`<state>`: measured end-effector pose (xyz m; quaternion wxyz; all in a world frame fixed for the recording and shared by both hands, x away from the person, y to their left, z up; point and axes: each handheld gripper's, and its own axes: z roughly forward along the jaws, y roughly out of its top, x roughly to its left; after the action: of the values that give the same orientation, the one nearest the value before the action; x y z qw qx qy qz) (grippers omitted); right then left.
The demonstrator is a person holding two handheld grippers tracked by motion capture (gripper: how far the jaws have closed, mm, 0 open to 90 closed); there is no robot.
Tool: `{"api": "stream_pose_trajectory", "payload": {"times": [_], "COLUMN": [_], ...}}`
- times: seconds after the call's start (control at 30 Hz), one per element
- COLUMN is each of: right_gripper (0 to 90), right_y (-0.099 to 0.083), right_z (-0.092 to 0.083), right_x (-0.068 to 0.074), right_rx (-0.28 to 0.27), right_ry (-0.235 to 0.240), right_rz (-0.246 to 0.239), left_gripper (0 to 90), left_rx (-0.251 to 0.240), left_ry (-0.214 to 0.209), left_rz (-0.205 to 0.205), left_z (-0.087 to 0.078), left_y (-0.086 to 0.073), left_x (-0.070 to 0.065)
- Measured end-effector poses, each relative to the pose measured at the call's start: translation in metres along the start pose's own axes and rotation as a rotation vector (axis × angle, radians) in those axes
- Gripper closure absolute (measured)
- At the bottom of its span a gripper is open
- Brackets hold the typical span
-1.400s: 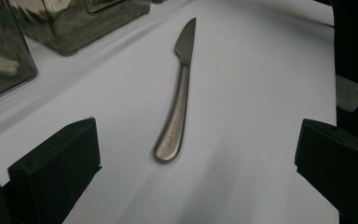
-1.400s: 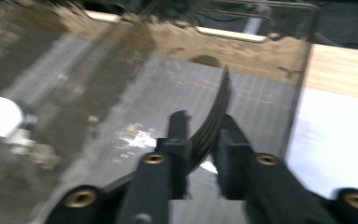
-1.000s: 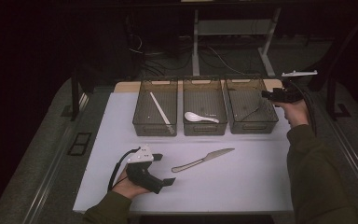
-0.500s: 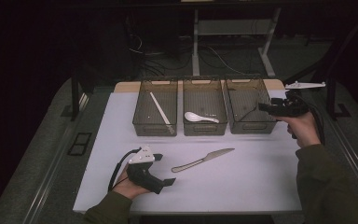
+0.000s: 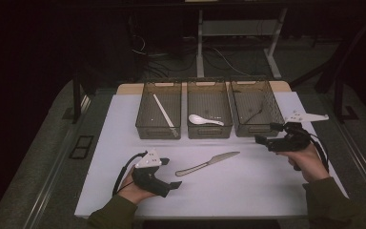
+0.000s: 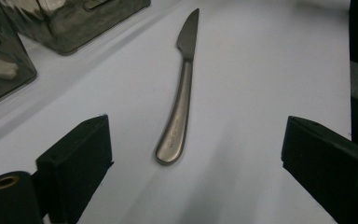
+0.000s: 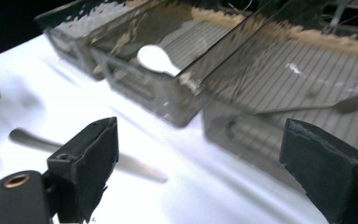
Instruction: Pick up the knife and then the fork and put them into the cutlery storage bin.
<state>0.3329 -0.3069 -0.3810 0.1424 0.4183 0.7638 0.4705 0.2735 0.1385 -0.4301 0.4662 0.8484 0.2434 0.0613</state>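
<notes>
Dark floor and table legs surround a white-topped bench (image 5: 124,143) lit from above. At its left near corner, a hand holds the left gripper (image 5: 169,172), low over the sheet with its tips pointing right toward the long silver metal table knife (image 5: 208,163). In the left gripper view its black padded jaws stand wide apart with nothing between them, though they have just been closing slightly; the knife's handle end lies on the bare sheet just ahead of them and its blade points away toward the trays.

Along the far edge of the bench stand three clear smoky plastic trays side by side. The left tray (image 5: 143,125) holds a long pale chopstick-like stick (image 5: 164,110) lying slantwise. The middle tray (image 5: 209,134) holds a white ceramic soup spoon (image 5: 204,120). The right tray (image 5: 251,131) holds a slim dark metal utensil (image 5: 254,116) whose kind I cannot tell.

The knife lies flat in the open middle of the bench, in front of the middle tray, apart from both grippers. Just in front of the right tray's near right corner, a hand holds the right gripper (image 5: 265,134) off the bench; its jaws have just been opening and stand spread wide and empty, facing the tray fronts
</notes>
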Motion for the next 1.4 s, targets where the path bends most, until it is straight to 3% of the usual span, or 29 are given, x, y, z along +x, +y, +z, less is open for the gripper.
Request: {"api": "stream_pose_trajectory", "payload": {"times": [0.37,0.73,0.97,1.4], "right_gripper": [11.9,11.9,11.9,11.9], "right_y": [-0.046,-0.076,-0.082,-0.081], "right_z": [-0.002,-0.005,-0.012,-0.014], "right_x": [0.032,0.042,0.041,0.041], "right_rx": [-0.026,0.042,0.037,0.023], "right_ry": [-0.001,0.017,0.014,0.009], "right_rz": [-0.042,-0.071,-0.064,-0.063], "left_gripper": [27.7,47.4,58.3,65.9], "left_rx": [0.004,0.011,0.025,0.086], "left_ry": [0.011,0.021,0.02,-0.006], "left_rz": [0.006,0.007,0.017,0.041], "left_z": [-0.001,0.011,0.031,0.078], "left_y": [0.007,0.018,0.03,0.044], "left_x": [-0.001,0.0,0.001,0.002]}}
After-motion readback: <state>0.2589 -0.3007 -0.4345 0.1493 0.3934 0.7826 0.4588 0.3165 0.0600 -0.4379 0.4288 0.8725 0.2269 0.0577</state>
